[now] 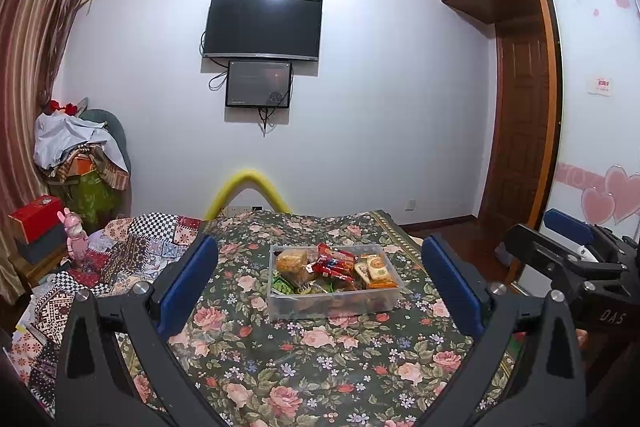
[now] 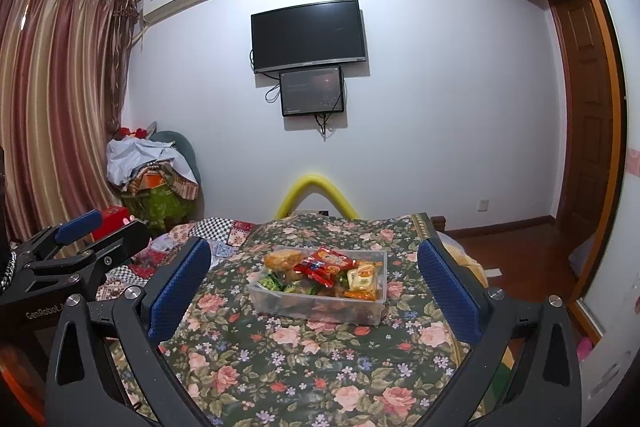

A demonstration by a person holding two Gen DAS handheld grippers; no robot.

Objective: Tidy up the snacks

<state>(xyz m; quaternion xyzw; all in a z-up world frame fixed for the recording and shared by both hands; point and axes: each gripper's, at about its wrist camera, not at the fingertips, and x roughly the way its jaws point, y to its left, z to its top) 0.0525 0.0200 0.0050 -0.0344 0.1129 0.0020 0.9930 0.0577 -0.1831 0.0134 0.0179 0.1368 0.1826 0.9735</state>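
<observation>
A clear rectangular plastic box (image 1: 335,301) (image 2: 318,301) heaped with packaged snacks sits near the middle of the dark floral cloth (image 1: 280,359) (image 2: 304,359) that covers the desk. On top lie a red wrapper (image 1: 334,263) (image 2: 325,262), a yellow-orange packet (image 1: 377,269) (image 2: 362,277) toward the right edge and green packets (image 1: 285,287) (image 2: 267,283) at the left. The left tool (image 1: 320,283) is spread wide with nothing between its blue pads, short of the box. The right tool (image 2: 316,283) is equally wide and empty.
</observation>
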